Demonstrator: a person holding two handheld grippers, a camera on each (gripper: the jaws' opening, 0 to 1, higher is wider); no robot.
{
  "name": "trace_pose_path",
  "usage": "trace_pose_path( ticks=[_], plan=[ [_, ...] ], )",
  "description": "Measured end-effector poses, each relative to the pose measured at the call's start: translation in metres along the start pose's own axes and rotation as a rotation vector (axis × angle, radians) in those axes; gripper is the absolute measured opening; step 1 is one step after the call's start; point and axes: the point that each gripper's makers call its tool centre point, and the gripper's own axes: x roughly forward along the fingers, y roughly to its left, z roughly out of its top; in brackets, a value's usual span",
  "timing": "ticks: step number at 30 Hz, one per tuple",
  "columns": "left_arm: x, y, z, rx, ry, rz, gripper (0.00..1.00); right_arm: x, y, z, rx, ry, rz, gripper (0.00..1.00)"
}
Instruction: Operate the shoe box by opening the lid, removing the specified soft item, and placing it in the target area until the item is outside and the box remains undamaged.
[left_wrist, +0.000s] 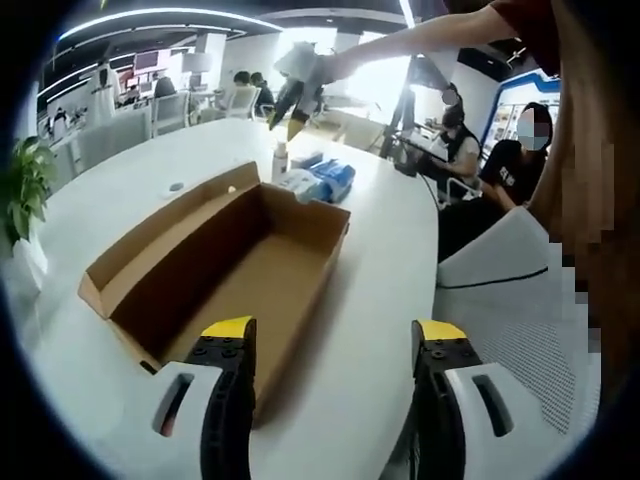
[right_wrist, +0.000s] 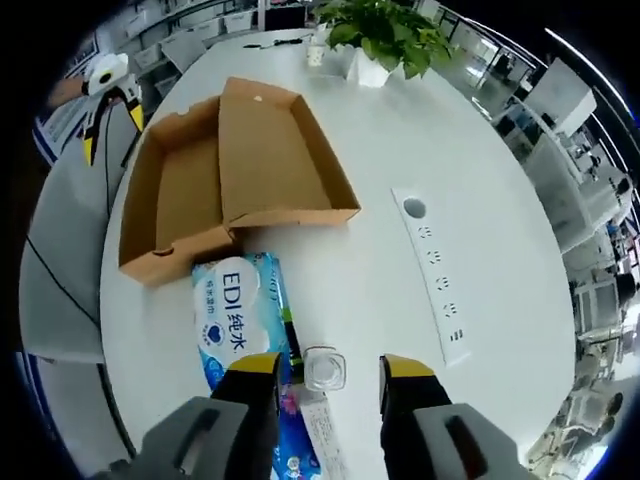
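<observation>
left gripper view: left gripper (left_wrist: 334, 338) at bottom of frame, jaws spread, nothing between them. shoe box (left_wrist: 230, 272) mid-frame on the white table (left_wrist: 380, 330), lid folded back to the left, inside bare. blue wipes pack (left_wrist: 322, 181) just beyond the box's far end. right gripper (left_wrist: 293, 105) hangs above it, upper centre; cannot tell its jaw state here.

right gripper view: right gripper (right_wrist: 328, 372) at bottom, jaws apart, above a small clear bottle (right_wrist: 324, 368). wipes pack (right_wrist: 238, 320) lies outside the box (right_wrist: 200, 190), touching its near end. potted plant (right_wrist: 385, 35) at top.
</observation>
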Motion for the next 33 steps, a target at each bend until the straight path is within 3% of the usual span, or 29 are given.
trace_pose_path(
  ticks=[8, 13, 24, 33],
  plan=[
    [-0.006, 0.004, 0.011, -0.047, -0.057, 0.036, 0.63, -0.03, -0.002, 0.033, 0.222, -0.25, -0.077, 0.38],
    [-0.01, 0.003, 0.015, -0.06, -0.078, 0.05, 0.63, -0.047, 0.002, 0.045, 0.305, -0.377, -0.127, 0.41],
    [-0.019, 0.001, 0.021, -0.075, -0.113, 0.08, 0.63, -0.066, 0.039, 0.05, 0.383, -0.505, -0.139, 0.44],
    [-0.026, 0.0, 0.023, -0.089, -0.142, 0.12, 0.64, -0.075, 0.081, 0.06, 0.4, -0.599, -0.094, 0.49]
  ],
)
